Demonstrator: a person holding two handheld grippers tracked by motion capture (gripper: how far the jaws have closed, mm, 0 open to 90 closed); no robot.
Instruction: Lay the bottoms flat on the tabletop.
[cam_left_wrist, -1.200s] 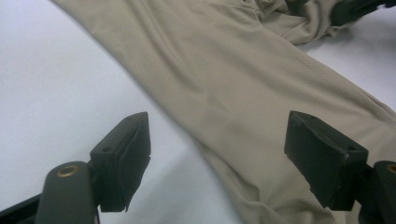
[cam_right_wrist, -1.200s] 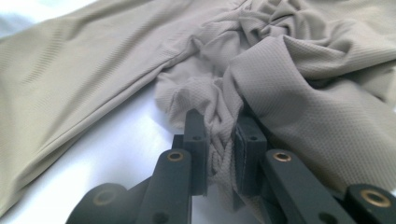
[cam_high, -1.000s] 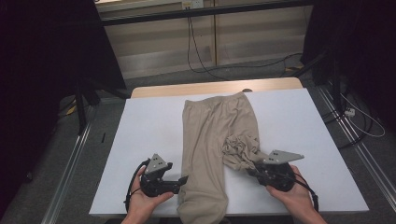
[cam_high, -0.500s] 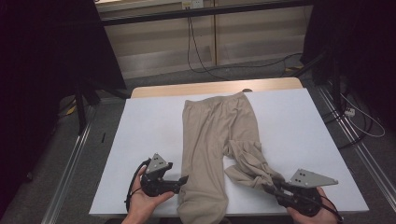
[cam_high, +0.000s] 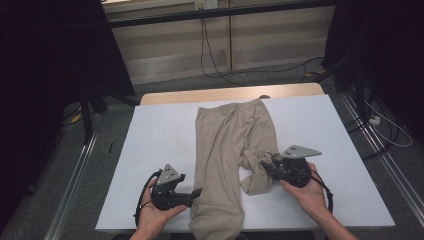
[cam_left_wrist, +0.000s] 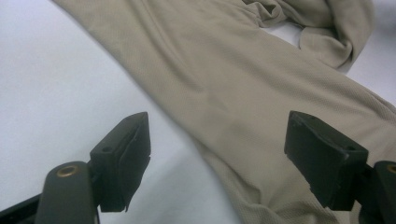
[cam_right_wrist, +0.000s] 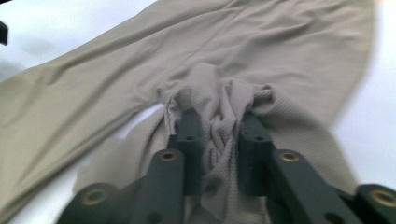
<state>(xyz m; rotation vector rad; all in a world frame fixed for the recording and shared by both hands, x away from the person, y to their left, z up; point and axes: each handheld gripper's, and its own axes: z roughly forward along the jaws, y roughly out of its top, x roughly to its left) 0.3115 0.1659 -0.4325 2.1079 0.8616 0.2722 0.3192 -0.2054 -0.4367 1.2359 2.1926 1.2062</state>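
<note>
Beige trousers (cam_high: 225, 140) lie lengthwise on the white table (cam_high: 160, 130), waistband at the far end. The left leg runs straight to the near edge. My left gripper (cam_high: 197, 192) rests beside that leg's lower part, jaws open wide over the cloth edge (cam_left_wrist: 243, 107) and pressing nothing. The right leg is bunched into a crumpled heap (cam_high: 255, 175). My right gripper (cam_high: 265, 167) holds this heap, a twisted fold of fabric (cam_right_wrist: 222, 135) squeezed between its jaws. Those jaws have just been opening a little, with the cloth still between them.
A wooden strip (cam_high: 225, 93) borders the table's far edge. Cables (cam_high: 215, 55) trail over the grey floor behind it. Metal rails (cam_high: 70, 185) run along the floor at the left, and a dark stand (cam_high: 357, 90) rises at the right.
The right gripper pulled the bunched leg toward the near right corner, then came back up and left with it. The left gripper stayed where it was.
</note>
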